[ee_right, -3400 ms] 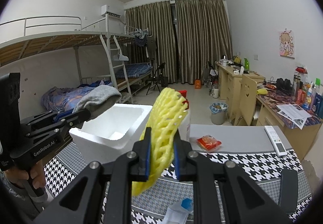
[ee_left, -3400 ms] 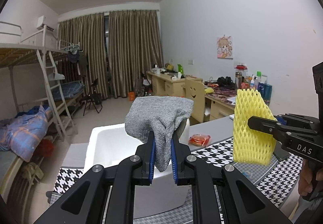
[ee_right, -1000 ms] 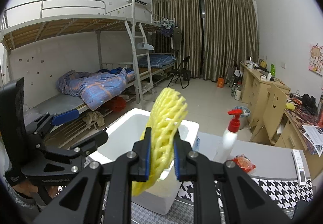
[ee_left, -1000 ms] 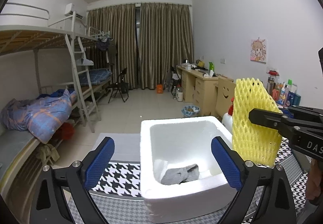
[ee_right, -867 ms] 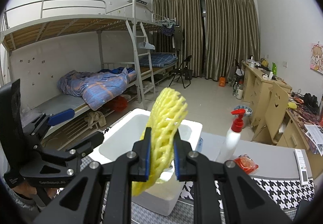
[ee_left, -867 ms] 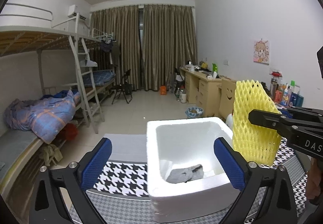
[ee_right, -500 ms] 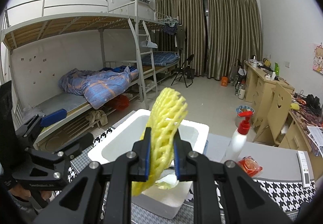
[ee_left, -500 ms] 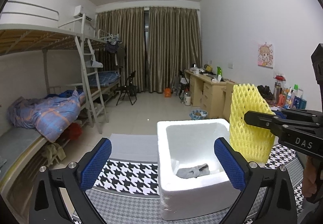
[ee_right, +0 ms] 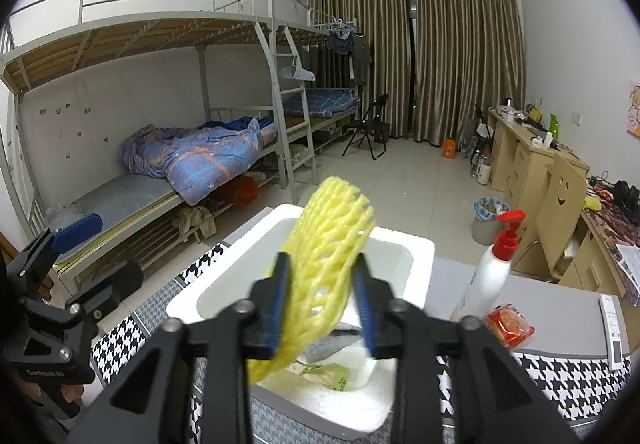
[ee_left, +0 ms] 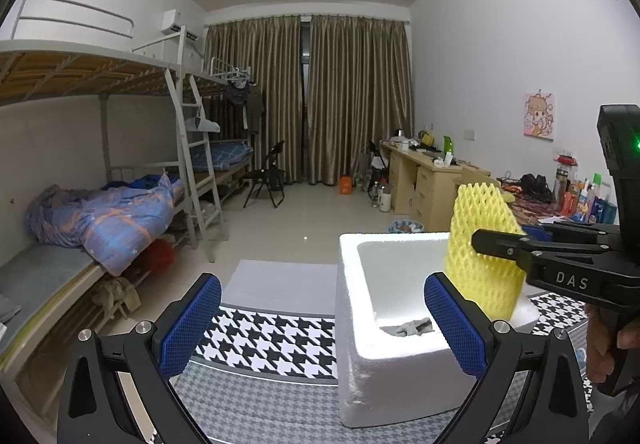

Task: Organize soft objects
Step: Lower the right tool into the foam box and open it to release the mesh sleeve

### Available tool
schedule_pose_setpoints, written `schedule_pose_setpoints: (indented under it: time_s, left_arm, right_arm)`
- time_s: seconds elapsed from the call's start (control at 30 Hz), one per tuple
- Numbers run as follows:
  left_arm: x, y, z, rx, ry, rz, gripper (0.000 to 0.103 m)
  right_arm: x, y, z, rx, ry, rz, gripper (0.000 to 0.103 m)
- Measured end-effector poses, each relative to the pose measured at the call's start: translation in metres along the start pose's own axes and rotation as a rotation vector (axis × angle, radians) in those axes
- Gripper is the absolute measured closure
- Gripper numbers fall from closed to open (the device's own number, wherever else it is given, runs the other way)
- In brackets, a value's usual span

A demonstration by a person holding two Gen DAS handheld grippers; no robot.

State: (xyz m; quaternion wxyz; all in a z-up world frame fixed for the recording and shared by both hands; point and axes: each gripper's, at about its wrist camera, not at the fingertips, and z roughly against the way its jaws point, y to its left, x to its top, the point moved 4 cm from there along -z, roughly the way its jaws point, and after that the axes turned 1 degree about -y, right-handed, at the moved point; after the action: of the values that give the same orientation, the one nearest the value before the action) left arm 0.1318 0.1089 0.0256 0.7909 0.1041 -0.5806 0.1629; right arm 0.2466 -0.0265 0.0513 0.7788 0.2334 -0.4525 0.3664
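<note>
A white foam box (ee_left: 384, 356) stands on the houndstooth tablecloth; it also shows in the right wrist view (ee_right: 404, 248). A grey cloth (ee_left: 410, 326) lies inside it, also seen in the right wrist view (ee_right: 326, 346). My right gripper (ee_right: 322, 302) is over the box with its jaws spread, and the yellow foam net (ee_right: 320, 276) sits loosely between them. In the left wrist view the net (ee_left: 482, 244) hangs over the box's right side. My left gripper (ee_left: 322, 320) is open and empty, left of the box.
A white pump bottle with a red top (ee_right: 494, 268), a red snack packet (ee_right: 508, 330) and a remote (ee_right: 612, 330) lie right of the box. A bunk bed (ee_left: 100, 204) stands at the left, desks (ee_left: 424, 180) at the right.
The left gripper has drawn back to the left after dropping the grey cloth in the box. The right gripper moved over the box and its jaws have widened around the yellow net.
</note>
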Motion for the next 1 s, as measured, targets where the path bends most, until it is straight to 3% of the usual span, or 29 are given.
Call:
schedule_pose_setpoints:
  time_s: [0.03,0.1,0.33,0.63,0.83,1.0]
  left_arm:
    - [0.0,0.001,0.001,0.001,0.0,0.001,0.001]
    - [-0.001,0.003,0.001,0.005,0.002,0.002,0.001]
    - [-0.004,0.011,0.002,0.017,0.01,0.017,0.001]
    - [-0.004,0.006,0.009,0.003,0.006,0.012,0.001]
    - [-0.001,0.002,0.02,-0.013,-0.006,0.032,0.001]
    - [0.0,-0.012,0.028,-0.026,-0.015,0.001,0.001]
  right_arm:
    - [0.0,0.001,0.0,-0.003,0.001,0.002,0.041]
    - [-0.001,0.002,0.001,-0.007,-0.004,0.007,0.032]
    - [-0.01,0.007,-0.006,-0.006,0.04,0.012,0.029]
    - [-0.008,0.005,0.011,-0.007,0.021,-0.014,0.028]
    - [-0.011,0.0,0.031,-0.026,-0.008,-0.043,0.009]
    - [-0.014,-0.001,0.048,-0.026,-0.037,-0.056,0.005]
